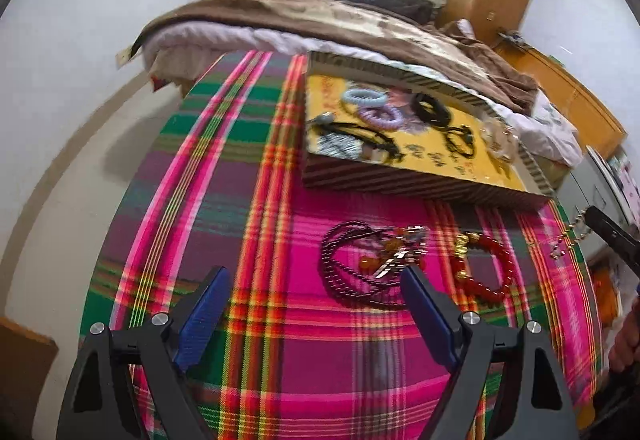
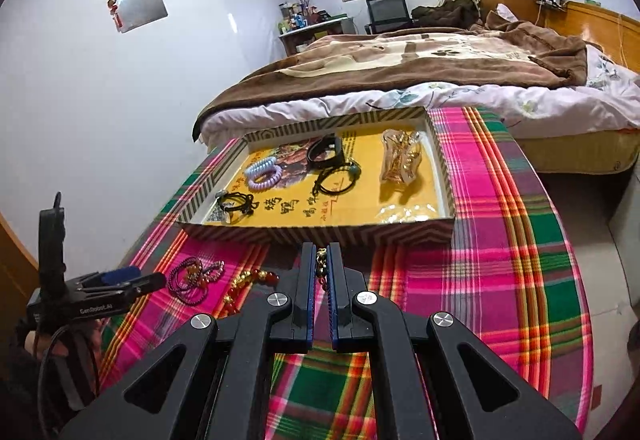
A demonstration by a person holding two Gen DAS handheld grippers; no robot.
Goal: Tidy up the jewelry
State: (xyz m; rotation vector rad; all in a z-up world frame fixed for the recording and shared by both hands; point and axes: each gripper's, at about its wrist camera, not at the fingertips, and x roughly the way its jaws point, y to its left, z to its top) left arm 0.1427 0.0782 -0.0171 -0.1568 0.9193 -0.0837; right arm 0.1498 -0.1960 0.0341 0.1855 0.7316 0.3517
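My right gripper (image 2: 321, 251) is shut on a gold chain (image 2: 321, 266), held above the plaid cloth in front of the box. In the left wrist view that chain (image 1: 570, 236) dangles from the right gripper (image 1: 596, 220) at the right edge. My left gripper (image 1: 316, 304) stands open over the cloth with nothing between its blue pads. Just beyond its right finger lies a heap of purple bead strands (image 1: 352, 264) with amber beads and a silver pendant. A red bead bracelet (image 1: 486, 266) with gold beads lies to the right of the heap.
A striped, yellow-lined box (image 2: 320, 234) sits at the back of the cloth. It holds coil hair ties (image 2: 262, 172), black bands (image 2: 326, 154), black cord bracelets (image 2: 236, 202) and bagged gold pieces (image 2: 402, 160). A bed (image 2: 400, 72) stands behind the table.
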